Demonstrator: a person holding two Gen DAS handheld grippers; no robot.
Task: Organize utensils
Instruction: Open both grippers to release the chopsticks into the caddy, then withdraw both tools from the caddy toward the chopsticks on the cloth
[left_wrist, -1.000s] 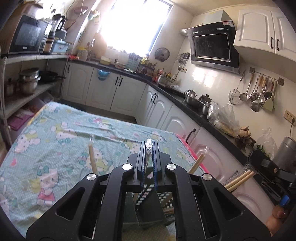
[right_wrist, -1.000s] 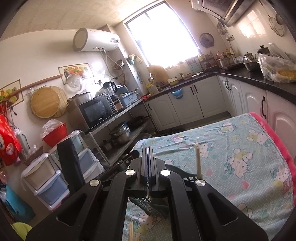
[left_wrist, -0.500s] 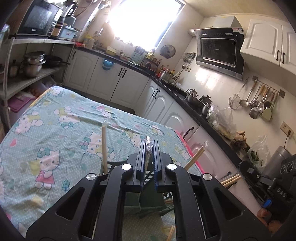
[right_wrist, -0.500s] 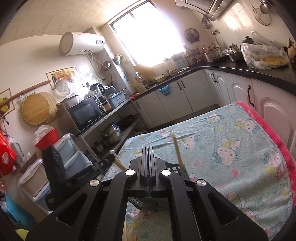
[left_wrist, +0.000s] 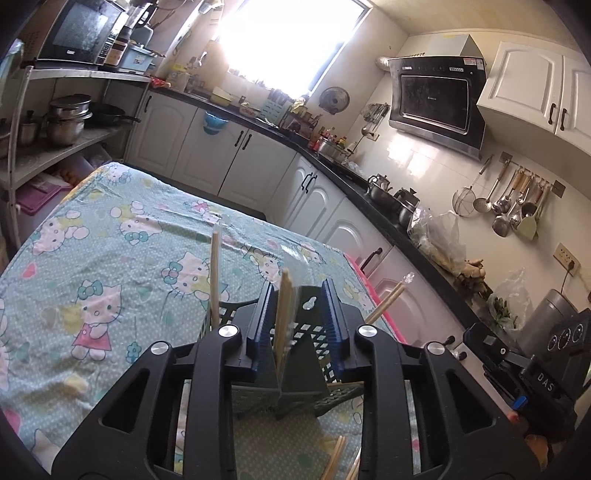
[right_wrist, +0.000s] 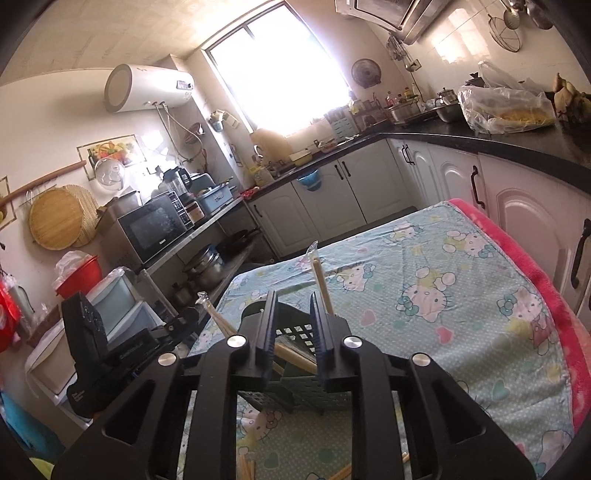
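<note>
In the left wrist view, we saw the left claw (left_wrist: 297, 314) with its jaws just opened a little way; a wrapped pair of chopsticks (left_wrist: 282, 314) stood loosely between them, lower end down in the dark green slotted holder (left_wrist: 295, 384), the pads apart from it as far as we could tell. Another wrapped pair (left_wrist: 214, 273) stood upright at the holder's left side and a third (left_wrist: 388, 299) leaned out to the right. A few loose chopsticks (left_wrist: 334, 458) lay on the cartoon-print tabletop (left_wrist: 110, 258) below the claw, so we judged the sorting partly done, with these left to collect

In the right wrist view, the right claw (right_wrist: 291, 325) had likewise just parted its jaws slightly; a chopstick (right_wrist: 293, 354) lay slanted across the gap over the holder (right_wrist: 299, 387), and we could not tell whether the pads touched it. One wrapped pair (right_wrist: 321, 284) stood upright behind the right finger, another (right_wrist: 216, 314) leaned left. More loose sticks (right_wrist: 245, 467) lay on the tabletop (right_wrist: 461, 295) near the bottom edge, also unsorted
</note>
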